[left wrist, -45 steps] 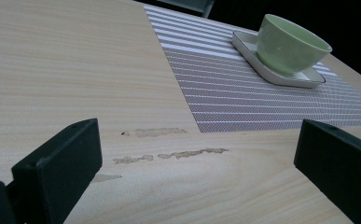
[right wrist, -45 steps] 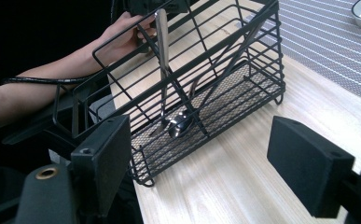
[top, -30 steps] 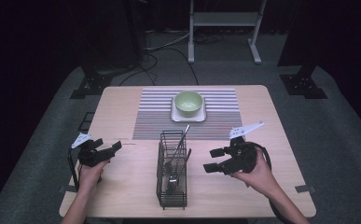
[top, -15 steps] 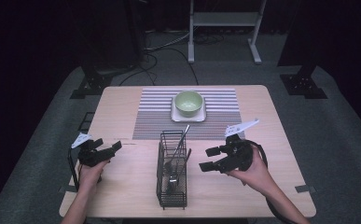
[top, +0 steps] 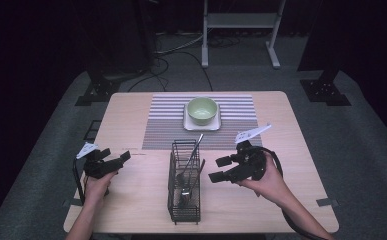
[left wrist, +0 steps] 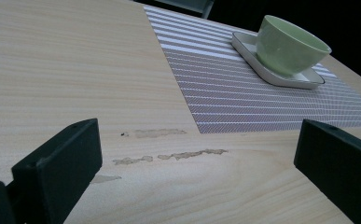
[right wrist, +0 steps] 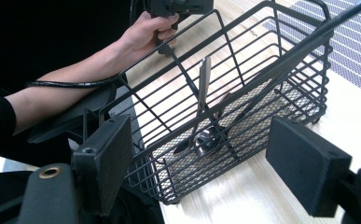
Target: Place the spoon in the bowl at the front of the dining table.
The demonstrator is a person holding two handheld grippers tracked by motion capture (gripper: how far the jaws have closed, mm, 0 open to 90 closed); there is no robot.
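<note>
Just beside the wire basket (top: pixel 185 181) of spoons (right wrist: pixel 205 138), the right tool (top: pixel 220 169) gapes wide, empty, the basket wall between.

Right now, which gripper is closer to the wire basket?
The right gripper, open just beside the wire basket. The left gripper, also open, sits farther off toward the table's left edge.

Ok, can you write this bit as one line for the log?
right gripper: open, beside wire basket | left gripper: open, over table | spoons: in basket | bowl: on plate
</note>
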